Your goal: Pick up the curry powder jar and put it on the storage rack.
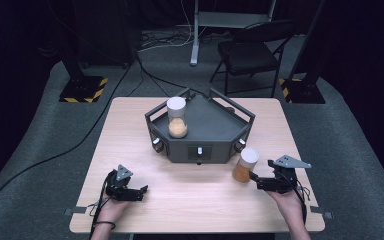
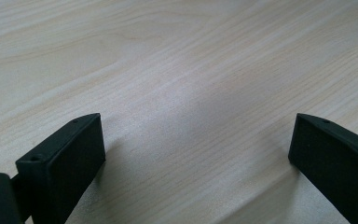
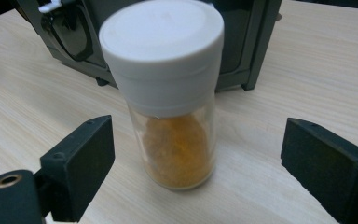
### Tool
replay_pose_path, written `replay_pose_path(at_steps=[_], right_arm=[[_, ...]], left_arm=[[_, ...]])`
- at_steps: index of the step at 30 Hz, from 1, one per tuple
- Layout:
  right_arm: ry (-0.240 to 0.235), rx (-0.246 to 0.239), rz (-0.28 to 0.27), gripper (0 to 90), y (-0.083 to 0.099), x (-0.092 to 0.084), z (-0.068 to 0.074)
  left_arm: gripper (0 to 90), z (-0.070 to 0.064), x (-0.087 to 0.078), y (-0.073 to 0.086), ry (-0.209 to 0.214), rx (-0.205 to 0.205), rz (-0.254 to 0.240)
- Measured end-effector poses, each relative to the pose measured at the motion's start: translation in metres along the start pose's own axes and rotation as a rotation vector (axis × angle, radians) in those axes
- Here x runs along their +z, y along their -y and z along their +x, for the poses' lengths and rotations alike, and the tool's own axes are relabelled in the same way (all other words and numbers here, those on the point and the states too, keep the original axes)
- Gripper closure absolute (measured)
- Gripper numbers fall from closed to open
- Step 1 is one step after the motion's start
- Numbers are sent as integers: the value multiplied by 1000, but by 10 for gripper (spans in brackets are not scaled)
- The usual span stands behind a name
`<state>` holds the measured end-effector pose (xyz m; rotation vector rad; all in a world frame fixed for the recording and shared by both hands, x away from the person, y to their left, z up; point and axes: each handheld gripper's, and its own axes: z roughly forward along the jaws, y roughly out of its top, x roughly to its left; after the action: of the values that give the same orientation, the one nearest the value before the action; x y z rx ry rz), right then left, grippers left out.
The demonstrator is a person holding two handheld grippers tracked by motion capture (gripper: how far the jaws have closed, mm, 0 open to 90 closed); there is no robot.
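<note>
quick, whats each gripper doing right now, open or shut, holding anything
left gripper: open, nothing between the jaws, just bare table.
right gripper: open, jaws either side of the spice jar, pads not touching it.

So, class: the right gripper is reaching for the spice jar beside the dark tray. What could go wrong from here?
1. The jar stands between the right gripper's open jaws, nearer one pad; an uneven close might tip it.
2. The tray sits right behind, so a nudged jar could knock against it.
</note>
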<state>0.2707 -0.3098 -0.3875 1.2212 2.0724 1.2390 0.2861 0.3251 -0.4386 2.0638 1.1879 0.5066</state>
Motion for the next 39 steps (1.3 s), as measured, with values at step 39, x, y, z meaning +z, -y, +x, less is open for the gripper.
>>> replay_pose_path(at_steps=[39], right_arm=[[-16, -65, 15, 327, -27, 33, 11]], left_arm=[[33, 0, 2, -2, 5, 6, 0]])
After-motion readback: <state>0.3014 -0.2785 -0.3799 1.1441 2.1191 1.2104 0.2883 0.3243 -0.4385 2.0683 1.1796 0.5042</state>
